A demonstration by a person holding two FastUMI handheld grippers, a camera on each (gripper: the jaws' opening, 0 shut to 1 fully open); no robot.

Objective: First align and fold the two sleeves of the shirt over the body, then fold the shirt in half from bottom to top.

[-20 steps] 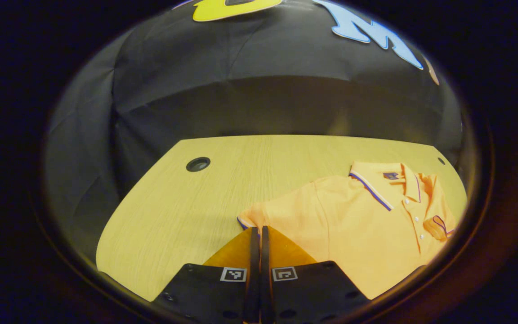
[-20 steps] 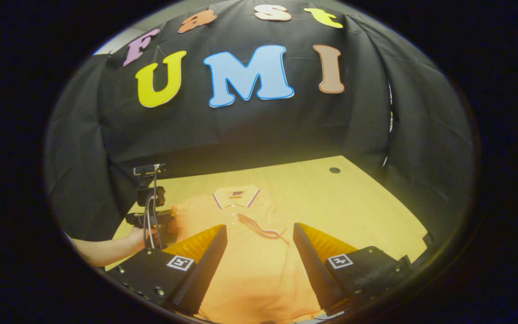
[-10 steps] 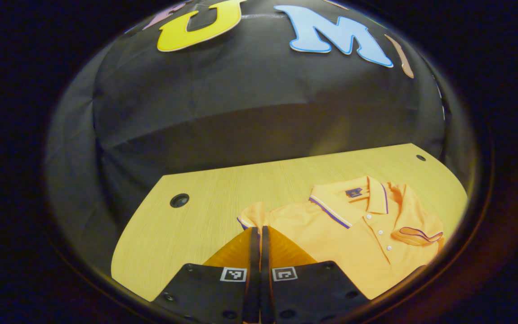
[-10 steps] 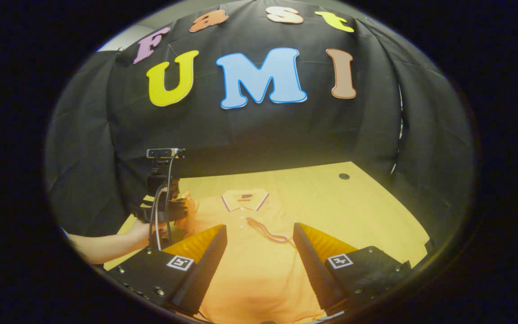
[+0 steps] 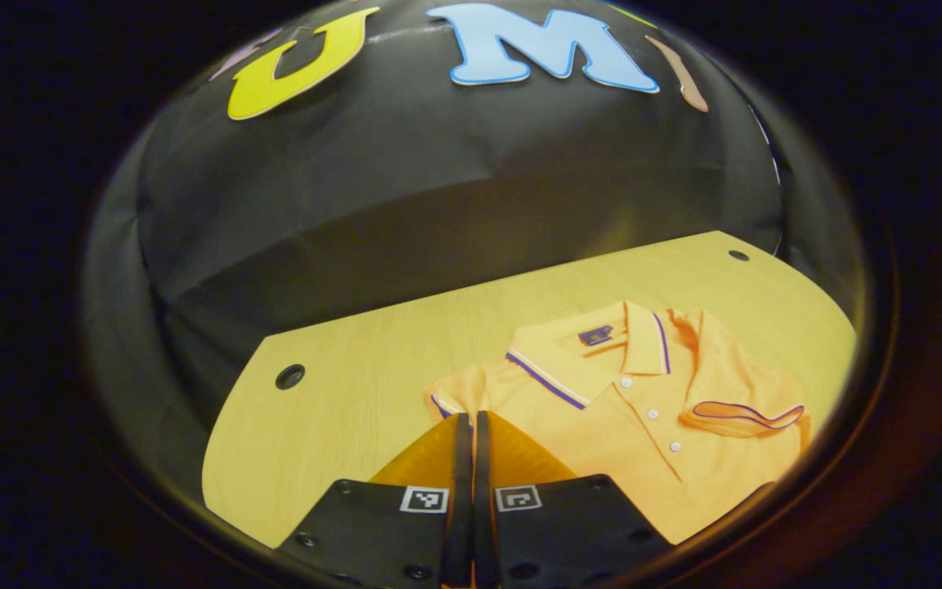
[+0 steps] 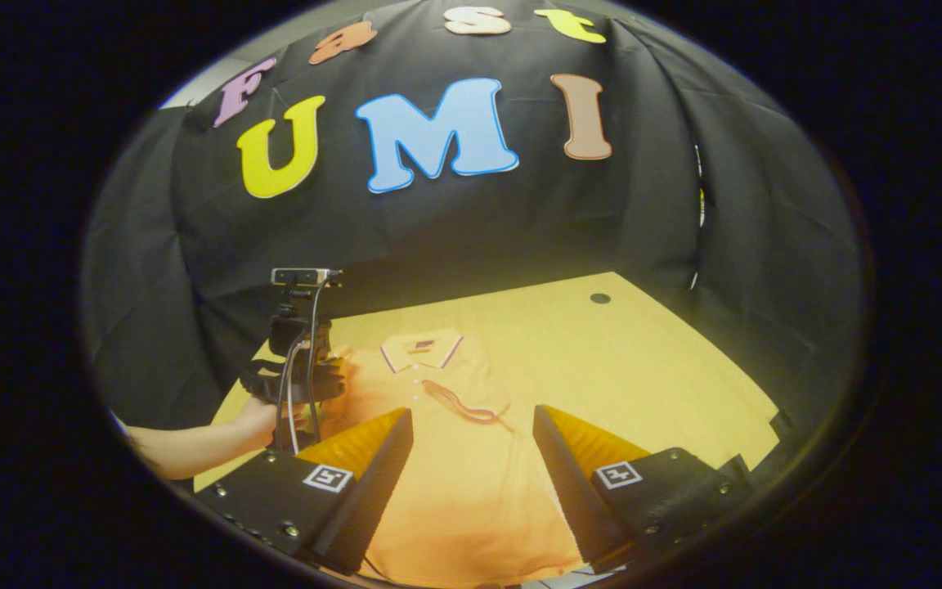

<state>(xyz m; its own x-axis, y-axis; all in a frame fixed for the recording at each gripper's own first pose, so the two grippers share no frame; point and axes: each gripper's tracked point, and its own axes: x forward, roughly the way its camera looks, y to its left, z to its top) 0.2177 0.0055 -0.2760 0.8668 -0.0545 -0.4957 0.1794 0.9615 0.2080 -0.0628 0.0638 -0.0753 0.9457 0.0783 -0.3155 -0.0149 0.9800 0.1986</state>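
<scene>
Now, left gripper view
Left gripper (image 5: 468, 421): fingers pressed together, tips at the striped cuff of the near sleeve (image 5: 448, 394); cloth between them cannot be confirmed, since the tips hide the contact.
Shirt (image 5: 602, 425): orange polo lying front up on the wooden table (image 5: 340, 409), collar (image 5: 594, 356) toward the back wall, button placket running down the chest.
Far sleeve (image 5: 745, 415): folded in over the body, its striped cuff lying on the chest.
Table holes: one round hole (image 5: 289, 376) well left of the shirt, a smaller one (image 5: 737, 255) near the far corner.

Right gripper view
Right gripper (image 6: 473, 421): fingers spread wide, hanging above the lower body of the shirt (image 6: 463, 483), nothing between them.
Folded sleeve (image 6: 459, 402): lies across the chest below the collar (image 6: 422, 350).
Left gripper (image 6: 295, 380): at the shirt's left edge by the shoulder, held by a hand (image 6: 254, 421) with a bare forearm, a cable hanging down from it.
Table (image 6: 643, 376): bare wood to the right of the shirt, a small hole (image 6: 599, 298) near the far edge.
</scene>
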